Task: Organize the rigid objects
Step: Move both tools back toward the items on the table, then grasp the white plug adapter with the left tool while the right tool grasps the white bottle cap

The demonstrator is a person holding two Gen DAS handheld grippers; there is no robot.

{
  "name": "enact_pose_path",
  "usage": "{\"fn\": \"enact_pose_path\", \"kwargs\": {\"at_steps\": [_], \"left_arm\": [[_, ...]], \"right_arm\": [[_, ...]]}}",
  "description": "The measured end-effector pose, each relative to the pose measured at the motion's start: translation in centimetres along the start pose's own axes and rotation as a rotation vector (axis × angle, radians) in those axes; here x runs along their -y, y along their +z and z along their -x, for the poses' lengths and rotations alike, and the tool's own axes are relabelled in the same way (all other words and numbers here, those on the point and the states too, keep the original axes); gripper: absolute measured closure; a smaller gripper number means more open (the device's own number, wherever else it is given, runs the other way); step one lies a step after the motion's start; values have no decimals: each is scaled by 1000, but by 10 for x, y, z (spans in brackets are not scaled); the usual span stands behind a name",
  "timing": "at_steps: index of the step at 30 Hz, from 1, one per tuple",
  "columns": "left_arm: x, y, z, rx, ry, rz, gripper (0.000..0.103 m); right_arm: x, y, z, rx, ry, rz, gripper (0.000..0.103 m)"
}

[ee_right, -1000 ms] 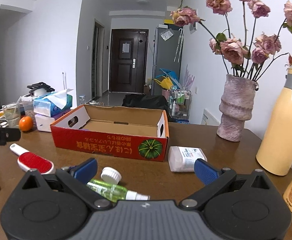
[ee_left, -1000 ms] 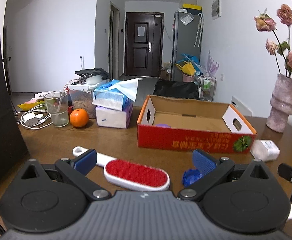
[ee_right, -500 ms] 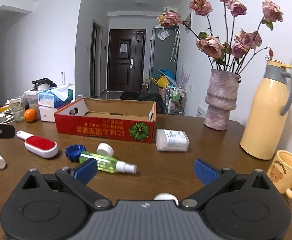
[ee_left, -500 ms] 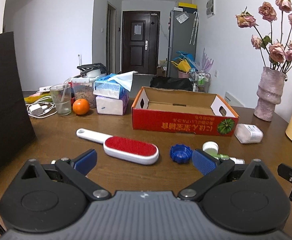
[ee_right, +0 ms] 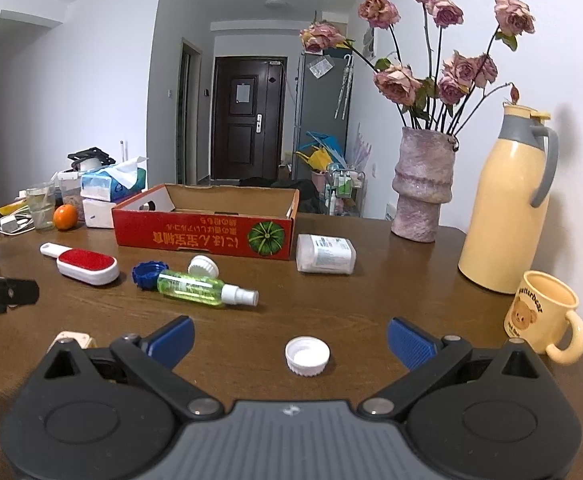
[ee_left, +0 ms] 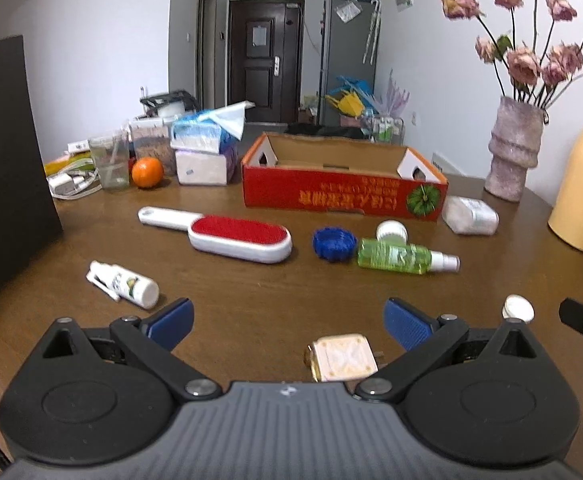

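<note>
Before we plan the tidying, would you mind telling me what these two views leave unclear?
- Cardboard box floor: in both views its near wall hides most of it, so contents cannot be told.
- Square cream object: the left gripper body covers its near side; in the right view only a corner shows.
- White bottle label: print too small to read.
- Yellow cup: in the left view cut by the right edge.

box interior mostly hidden by its wall; beige block partly behind gripper

A home's living area: a dark front door, a fridge, dried roses in a vase and a thermos on the wooden bench.
</note>
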State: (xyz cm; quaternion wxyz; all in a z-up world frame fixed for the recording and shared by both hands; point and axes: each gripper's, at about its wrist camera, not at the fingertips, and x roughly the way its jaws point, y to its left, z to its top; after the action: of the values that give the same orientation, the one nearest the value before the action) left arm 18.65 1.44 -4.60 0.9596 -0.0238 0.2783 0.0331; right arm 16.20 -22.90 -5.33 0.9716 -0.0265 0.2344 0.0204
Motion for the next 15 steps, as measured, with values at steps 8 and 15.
{"fn": "enact_pose_path", "kwargs": {"at_steps": [8,15], "left_arm": [[20,-19,-26,-78,-17,-19,0],[35,-32,-54,-122,14,-34,0]], "right_arm": [[8,-10,-7,-25,-4,-15,0],[17,-17,-17,-50,-11,-29,0]]}}
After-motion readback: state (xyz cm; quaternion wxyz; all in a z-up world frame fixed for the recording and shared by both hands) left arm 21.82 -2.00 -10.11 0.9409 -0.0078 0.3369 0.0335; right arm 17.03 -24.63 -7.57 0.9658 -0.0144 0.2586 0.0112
